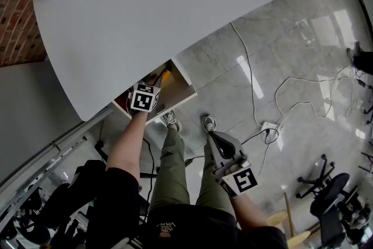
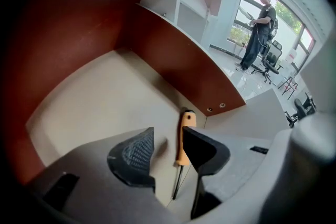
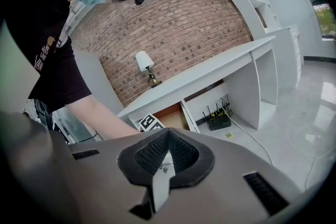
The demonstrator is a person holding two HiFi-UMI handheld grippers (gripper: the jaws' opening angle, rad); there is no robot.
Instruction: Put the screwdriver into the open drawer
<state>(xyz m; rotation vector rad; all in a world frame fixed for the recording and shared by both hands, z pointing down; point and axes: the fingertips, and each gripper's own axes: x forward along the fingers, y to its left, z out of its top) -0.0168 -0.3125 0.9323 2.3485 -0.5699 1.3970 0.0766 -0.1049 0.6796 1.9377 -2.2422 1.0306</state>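
Lying flat on the drawer (image 2: 105, 92) floor, right side, the orange-handled screwdriver (image 2: 181, 149) looks light, stiff, w/ a smooth hard handle; best gripped mid-handle, not on the thin shaft. Left gripper (image 2: 168, 131) straddles it, jaws apart, released. Right gripper (image 3: 168, 134) is clenched on nothing, well apart.

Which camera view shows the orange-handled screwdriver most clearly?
The left gripper view: the orange-handled screwdriver lies on the brown-walled drawer's floor, between the left gripper's open jaws. The head view gives only an orange glimpse in the drawer; the right gripper view shows none of it.
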